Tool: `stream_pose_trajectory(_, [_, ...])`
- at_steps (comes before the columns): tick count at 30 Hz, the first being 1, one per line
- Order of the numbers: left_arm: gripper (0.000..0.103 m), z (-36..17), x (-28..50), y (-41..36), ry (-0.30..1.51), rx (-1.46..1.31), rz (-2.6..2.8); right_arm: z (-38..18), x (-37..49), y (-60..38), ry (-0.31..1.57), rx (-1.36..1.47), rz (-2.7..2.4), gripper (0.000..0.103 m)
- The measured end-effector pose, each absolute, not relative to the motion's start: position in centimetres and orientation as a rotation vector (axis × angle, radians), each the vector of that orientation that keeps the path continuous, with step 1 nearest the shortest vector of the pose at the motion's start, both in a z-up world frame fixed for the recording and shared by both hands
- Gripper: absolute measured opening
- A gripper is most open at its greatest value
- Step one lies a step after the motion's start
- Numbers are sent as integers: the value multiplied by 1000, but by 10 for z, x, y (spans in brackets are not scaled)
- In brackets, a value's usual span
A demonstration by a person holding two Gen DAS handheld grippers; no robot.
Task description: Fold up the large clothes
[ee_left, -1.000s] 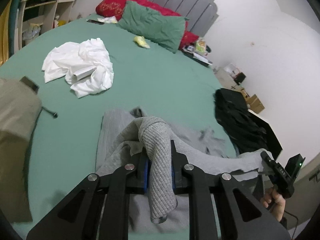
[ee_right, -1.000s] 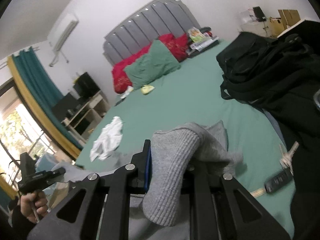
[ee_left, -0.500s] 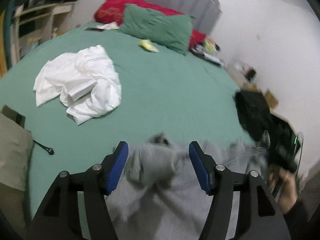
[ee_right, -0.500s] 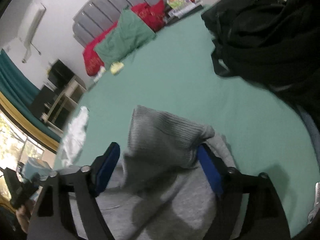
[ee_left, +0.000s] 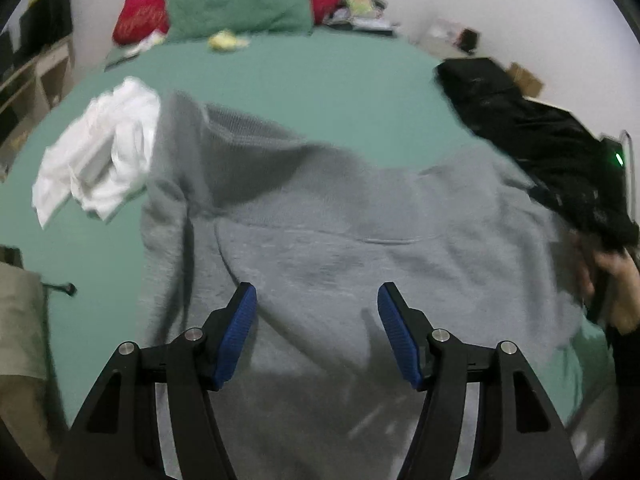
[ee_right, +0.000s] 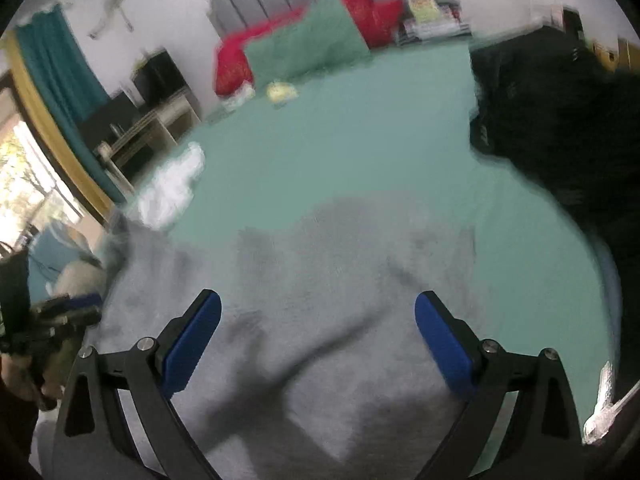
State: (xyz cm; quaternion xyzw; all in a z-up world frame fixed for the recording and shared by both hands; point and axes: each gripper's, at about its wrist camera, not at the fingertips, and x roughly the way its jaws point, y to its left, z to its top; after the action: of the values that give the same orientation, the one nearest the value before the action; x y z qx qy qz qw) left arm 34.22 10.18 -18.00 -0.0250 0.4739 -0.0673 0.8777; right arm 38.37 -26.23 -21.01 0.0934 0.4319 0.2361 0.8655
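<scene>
A large grey sweater (ee_left: 328, 240) lies spread on the green bed (ee_left: 320, 80), one ribbed part folded over at its far left. My left gripper (ee_left: 317, 320) is open and empty, just above the sweater's near part. In the right wrist view the same sweater (ee_right: 320, 300) lies below my right gripper (ee_right: 318, 328), which is open wide and empty. Both views are blurred by motion. The other hand and its gripper show at the edge of each view.
A crumpled white garment (ee_left: 100, 156) lies left of the sweater. A black garment pile (ee_left: 540, 136) lies at the right, also in the right wrist view (ee_right: 560, 128). Green and red pillows (ee_left: 240, 4) are at the headboard. A beige cloth (ee_left: 20, 320) lies near left.
Both grippers were shut on bunched grey sweater fabric a second ago. They opened and let it go; the sweater now lies spread out flat on the bed.
</scene>
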Motion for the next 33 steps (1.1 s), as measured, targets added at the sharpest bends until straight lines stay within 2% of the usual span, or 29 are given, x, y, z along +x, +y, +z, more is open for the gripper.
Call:
stream_pose_trajectory(4, [66,-201,362,122,985,-56,-1,-240,386,-266,930,160,422,97])
stream_pose_trajectory(6, [71,-206,364,138,968,-113,21,-236,385,-264,911,122,407,97])
stream_pose_trajectory(12, [71,-187,323,176,843,-130,190,-215,368,-277,827,50,329,97])
stream_pose_trajectory(16, [72,-179,282,203,810,-226,176,-201,347,-310,838,154,274,97])
stream_pose_trajectory(22, [73,-201,239,192,916,-218,39,-217,288,-340,878,362,321,96])
stream_pose_trajectory(25, [73,-217,222,183,973,-222,3,-237,270,-330,951,415,366,79])
stream_pose_trajectory(27, [58,-225,212,175,982,-229,-47,-252,259,-322,993,448,395,75])
stream_pose_trajectory(29, [28,-224,206,174,976,-244,-67,-251,253,-315,982,416,429,35])
stream_pose_trajectory(30, [23,-219,202,175,968,-266,-65,-251,254,-317,996,462,473,23])
stream_pose_trajectory(32, [19,-203,191,177,929,-304,-72,-241,250,-321,975,476,471,15])
stream_pose_trajectory(33, [18,-192,184,176,906,-300,-79,-235,246,-323,963,464,467,15])
